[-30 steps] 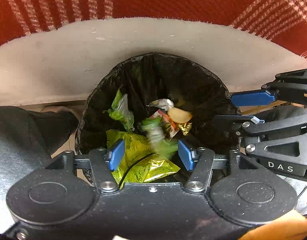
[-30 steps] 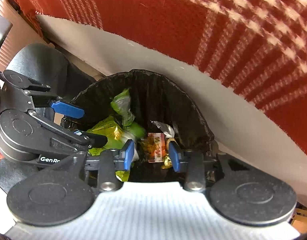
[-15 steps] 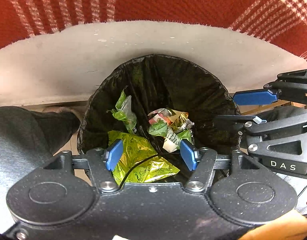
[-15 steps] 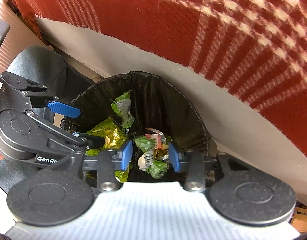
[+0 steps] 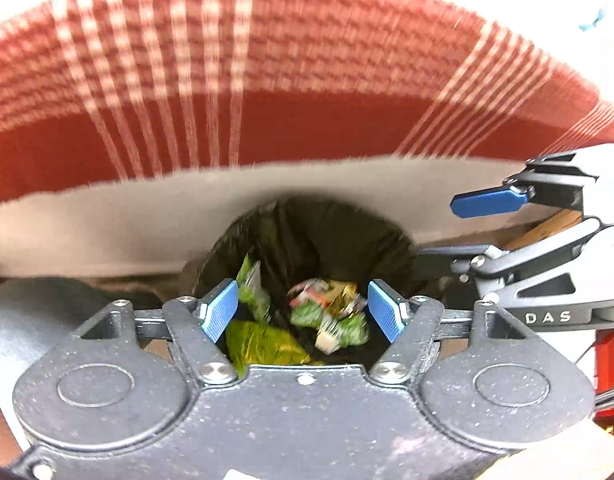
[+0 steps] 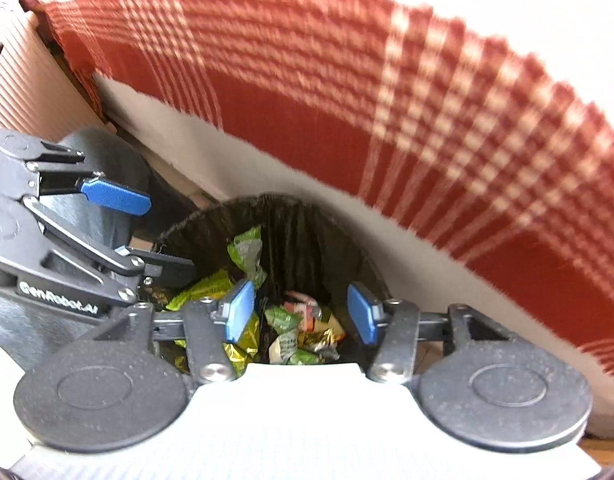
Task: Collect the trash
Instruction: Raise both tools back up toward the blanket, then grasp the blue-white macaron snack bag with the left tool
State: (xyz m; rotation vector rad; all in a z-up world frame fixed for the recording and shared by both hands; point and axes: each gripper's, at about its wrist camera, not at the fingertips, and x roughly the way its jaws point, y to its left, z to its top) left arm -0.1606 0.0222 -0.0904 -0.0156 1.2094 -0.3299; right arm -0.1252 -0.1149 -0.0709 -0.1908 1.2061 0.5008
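Observation:
A bin lined with a black bag (image 5: 307, 232) (image 6: 303, 236) stands below both grippers. In it lie a yellow-green foil bag (image 5: 263, 344) (image 6: 203, 288), a green wrapper (image 5: 251, 292) and a heap of crumpled wrappers (image 5: 327, 312) (image 6: 303, 328). My left gripper (image 5: 302, 310) hangs above the bin with its jaws opening and nothing between them. My right gripper (image 6: 301, 311) is likewise above the bin, jaws opening and empty. Each gripper shows in the other's view beside the bin: the right gripper's blue finger (image 5: 489, 202), the left gripper's blue finger (image 6: 115, 196).
A red plaid cloth (image 5: 267, 100) (image 6: 427, 120) with a pale underside (image 5: 147, 220) hangs behind the bin. A person's grey trouser leg (image 5: 23, 320) is left of the bin. A ribbed beige panel (image 6: 15, 80) stands at the far left.
Both grippers have risen away from the bin and their jaws have widened. The wrappers that were falling have settled into a heap in the bin.

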